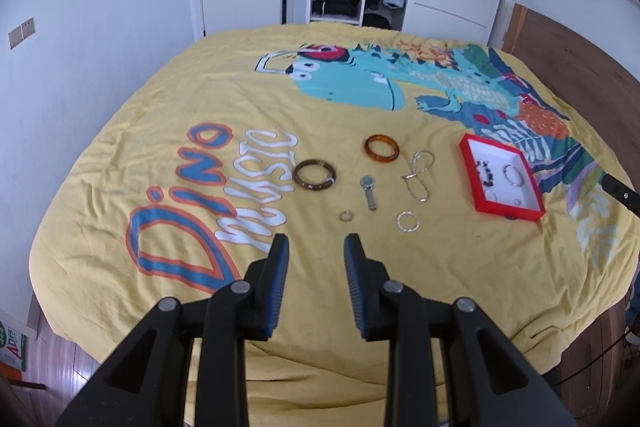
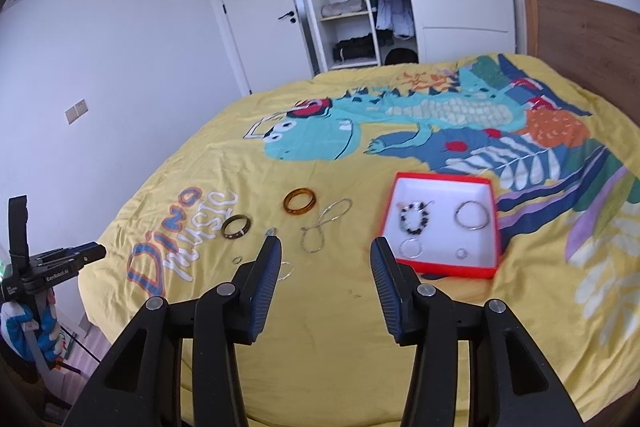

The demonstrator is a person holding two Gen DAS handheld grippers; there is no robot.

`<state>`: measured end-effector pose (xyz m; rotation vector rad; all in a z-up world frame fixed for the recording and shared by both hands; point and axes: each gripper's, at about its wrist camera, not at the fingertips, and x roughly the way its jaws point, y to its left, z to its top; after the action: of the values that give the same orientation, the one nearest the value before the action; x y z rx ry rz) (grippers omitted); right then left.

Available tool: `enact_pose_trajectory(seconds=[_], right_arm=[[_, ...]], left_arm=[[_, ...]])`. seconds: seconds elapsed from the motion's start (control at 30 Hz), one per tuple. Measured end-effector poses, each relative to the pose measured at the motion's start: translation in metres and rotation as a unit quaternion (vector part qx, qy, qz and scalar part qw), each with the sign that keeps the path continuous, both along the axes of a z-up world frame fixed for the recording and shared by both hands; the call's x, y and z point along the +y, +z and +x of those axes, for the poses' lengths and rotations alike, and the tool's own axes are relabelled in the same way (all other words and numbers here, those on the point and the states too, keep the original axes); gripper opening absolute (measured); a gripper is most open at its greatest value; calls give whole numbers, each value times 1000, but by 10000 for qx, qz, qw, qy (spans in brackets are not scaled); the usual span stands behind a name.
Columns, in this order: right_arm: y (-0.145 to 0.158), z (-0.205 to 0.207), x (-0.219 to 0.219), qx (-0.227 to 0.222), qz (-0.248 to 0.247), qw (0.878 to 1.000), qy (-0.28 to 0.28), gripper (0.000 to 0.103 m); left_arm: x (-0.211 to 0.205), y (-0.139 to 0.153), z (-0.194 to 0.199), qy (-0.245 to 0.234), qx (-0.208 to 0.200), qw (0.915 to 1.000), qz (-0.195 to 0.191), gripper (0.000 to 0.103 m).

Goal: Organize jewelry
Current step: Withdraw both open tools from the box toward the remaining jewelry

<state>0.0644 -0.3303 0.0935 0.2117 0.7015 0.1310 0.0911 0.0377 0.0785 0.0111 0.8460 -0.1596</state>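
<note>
Jewelry lies loose on the yellow dinosaur bedspread (image 1: 160,155) in the left wrist view: a dark brown bangle (image 1: 314,175) at the left, an amber bangle (image 1: 381,147) farther off and to its right, a small wristwatch (image 1: 369,190) between them and nearer, a silver chain (image 1: 418,175) to the right of the watch, a small ring (image 1: 345,215) and a thin silver hoop (image 1: 408,221) nearest the camera. At the right sits a red-rimmed white box (image 1: 469,163) with several pieces inside. The left gripper (image 1: 316,247) hovers above the bedspread near the ring, fingers spread and holding nothing.

In the right wrist view, the red-rimmed box (image 2: 387,211) holds a dark beaded bracelet (image 2: 415,218), a silver bangle (image 2: 472,215), a thin hoop (image 2: 412,248) and a small ring (image 2: 462,253). The right gripper (image 2: 326,251) hangs just near of the box's left corner, fingers spread wide, empty. Left of it lie the silver chain (image 2: 324,227), amber bangle (image 2: 300,201) and dark bangle (image 2: 237,226). The left gripper (image 2: 86,251) shows at the far left edge, side on.
</note>
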Motion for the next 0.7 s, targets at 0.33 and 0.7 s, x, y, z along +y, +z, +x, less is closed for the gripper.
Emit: enact_pose_trajectory(seconds=[0.33,0.7], right_arm=[[-57,40,27,498,107,9980,375,46],[-139,93,64,1429,75,9855,907,46]], left_arm=[[-5,-55,34,22,443,9990,-25,27],[-31,-129,85,-280,1068,9938,-154,27]])
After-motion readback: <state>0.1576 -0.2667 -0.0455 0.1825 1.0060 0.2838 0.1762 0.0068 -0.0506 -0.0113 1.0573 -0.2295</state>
